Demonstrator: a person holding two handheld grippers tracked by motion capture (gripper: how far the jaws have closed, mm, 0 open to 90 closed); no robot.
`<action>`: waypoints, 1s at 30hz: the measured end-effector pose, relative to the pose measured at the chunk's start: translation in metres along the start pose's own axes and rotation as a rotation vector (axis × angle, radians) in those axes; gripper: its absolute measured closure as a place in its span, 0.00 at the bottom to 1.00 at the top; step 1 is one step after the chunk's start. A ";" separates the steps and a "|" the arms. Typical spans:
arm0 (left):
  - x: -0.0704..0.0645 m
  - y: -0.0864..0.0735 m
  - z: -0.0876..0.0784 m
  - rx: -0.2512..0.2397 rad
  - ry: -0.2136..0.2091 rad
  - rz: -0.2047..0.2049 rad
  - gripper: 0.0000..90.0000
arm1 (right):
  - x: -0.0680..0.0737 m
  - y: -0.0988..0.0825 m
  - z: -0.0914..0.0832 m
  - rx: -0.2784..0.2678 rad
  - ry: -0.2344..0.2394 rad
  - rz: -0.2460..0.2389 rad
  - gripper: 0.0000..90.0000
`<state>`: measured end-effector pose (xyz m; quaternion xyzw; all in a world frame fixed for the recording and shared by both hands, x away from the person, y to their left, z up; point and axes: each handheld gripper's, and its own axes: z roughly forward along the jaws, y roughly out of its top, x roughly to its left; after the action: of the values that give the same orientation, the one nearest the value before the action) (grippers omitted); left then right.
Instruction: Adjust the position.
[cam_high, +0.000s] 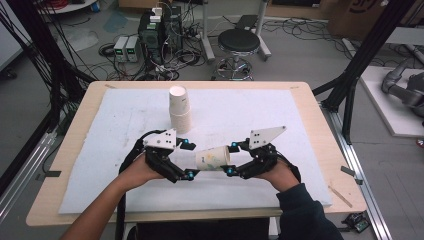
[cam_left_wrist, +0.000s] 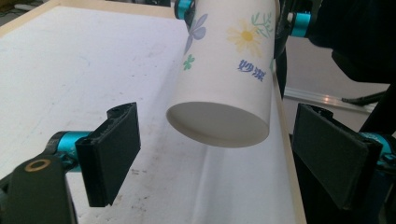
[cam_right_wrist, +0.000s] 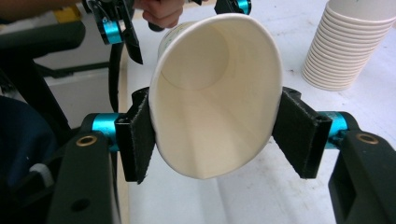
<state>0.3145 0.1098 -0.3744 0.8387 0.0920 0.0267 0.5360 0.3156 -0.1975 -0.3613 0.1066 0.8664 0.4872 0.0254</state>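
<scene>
Sideways, R hand-held gripper (cam_right_wrist: 212, 133) squeezes paper cup (cam_right_wrist: 215, 93) — L hand-held gripper (cam_left_wrist: 219, 158) gapes.

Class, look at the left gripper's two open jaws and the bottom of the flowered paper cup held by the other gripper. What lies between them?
Nothing: in the left gripper view, the left gripper stands open, and only bare white mat shows between it and the cup.

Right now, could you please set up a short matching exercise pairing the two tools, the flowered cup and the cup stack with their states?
Things:
1. left tool
2. right tool
3. flowered cup
4. cup stack

States:
A. upright on the white mat, apart from both tools
B. open, its jaws spread either side of the cup's base without touching
C. held sideways above the mat, rim squeezed oval
D. shut on the cup near its rim

Pairs: 1-B, 2-D, 3-C, 4-A
</scene>
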 end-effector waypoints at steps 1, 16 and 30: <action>0.000 0.001 0.000 0.003 -0.004 0.004 0.17 | 0.000 0.001 0.000 0.012 -0.001 0.001 0.39; -0.001 0.011 0.012 0.145 -0.010 0.056 0.18 | 0.003 0.023 0.020 0.211 -0.003 -0.084 0.39; 0.000 0.012 0.031 0.244 -0.032 0.063 0.20 | 0.009 0.046 0.037 0.404 -0.013 -0.182 0.39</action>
<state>0.3201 0.0773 -0.3770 0.9006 0.0597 0.0189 0.4301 0.3193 -0.1416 -0.3413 0.0341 0.9522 0.2989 0.0531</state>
